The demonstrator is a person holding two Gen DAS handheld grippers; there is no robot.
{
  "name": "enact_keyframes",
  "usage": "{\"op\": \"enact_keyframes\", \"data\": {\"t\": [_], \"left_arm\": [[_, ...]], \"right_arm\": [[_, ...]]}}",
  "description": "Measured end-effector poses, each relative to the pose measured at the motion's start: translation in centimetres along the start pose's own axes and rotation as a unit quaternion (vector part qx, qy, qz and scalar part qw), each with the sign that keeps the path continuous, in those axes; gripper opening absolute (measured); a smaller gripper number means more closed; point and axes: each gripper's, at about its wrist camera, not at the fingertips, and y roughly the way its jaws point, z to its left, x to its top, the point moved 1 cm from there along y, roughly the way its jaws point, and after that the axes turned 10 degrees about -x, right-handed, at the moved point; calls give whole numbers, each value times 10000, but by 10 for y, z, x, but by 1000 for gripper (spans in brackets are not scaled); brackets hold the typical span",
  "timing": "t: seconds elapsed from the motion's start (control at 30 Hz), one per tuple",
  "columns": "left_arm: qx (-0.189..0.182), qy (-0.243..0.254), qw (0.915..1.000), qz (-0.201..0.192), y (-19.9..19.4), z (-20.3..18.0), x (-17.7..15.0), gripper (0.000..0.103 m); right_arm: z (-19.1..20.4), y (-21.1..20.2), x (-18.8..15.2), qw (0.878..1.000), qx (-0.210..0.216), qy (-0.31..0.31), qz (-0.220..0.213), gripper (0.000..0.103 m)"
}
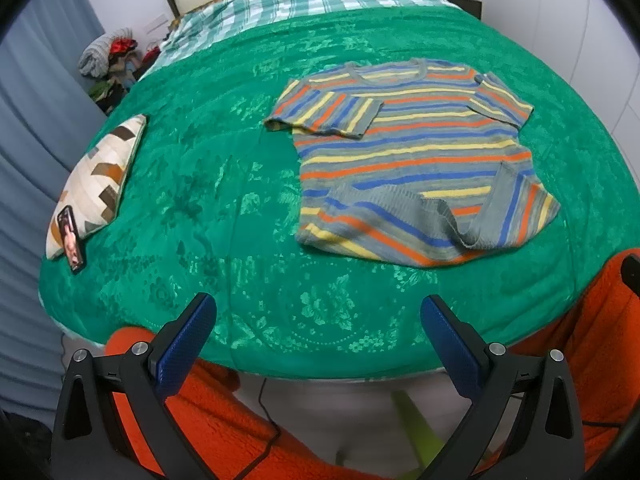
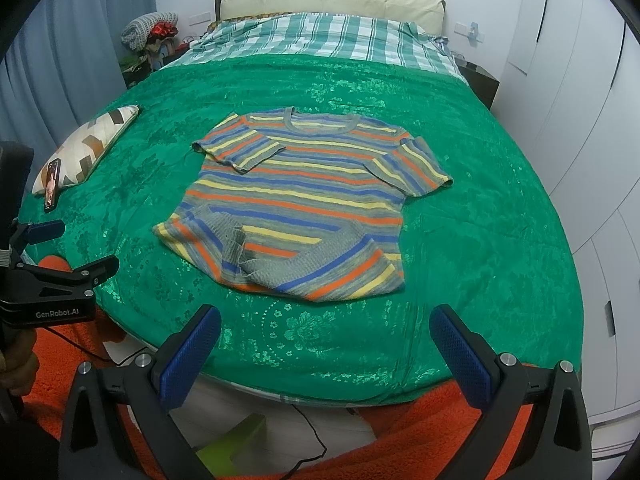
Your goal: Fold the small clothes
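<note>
A small striped knit T-shirt (image 1: 412, 152) in grey, orange, blue and yellow lies on the green bedspread (image 1: 224, 184), neck away from me. Both sleeves are folded inward and the bottom hem is turned up at both corners. It also shows in the right wrist view (image 2: 296, 200). My left gripper (image 1: 318, 316) is open and empty, over the near edge of the bed, short of the shirt. My right gripper (image 2: 325, 326) is open and empty, also at the near edge, just short of the hem. The left gripper shows at the left of the right wrist view (image 2: 72, 246).
A patterned cushion (image 1: 100, 176) with a phone (image 1: 72, 240) leaning on it lies at the bed's left edge. A checked sheet (image 2: 320, 40) and headboard (image 2: 332, 0) are at the far end. White wardrobes (image 2: 580, 120) stand on the right, a curtain (image 2: 60, 40) on the left. Orange fleece (image 1: 224, 420) is below.
</note>
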Motion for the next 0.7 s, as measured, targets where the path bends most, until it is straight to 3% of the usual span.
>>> {"op": "enact_keyframes", "data": {"t": [0.7], "left_arm": [[-155,30,9998,-109,-9,-6,-2,102]], "right_arm": [[5,-7,-5,10000,15,-27,-95,103]]}}
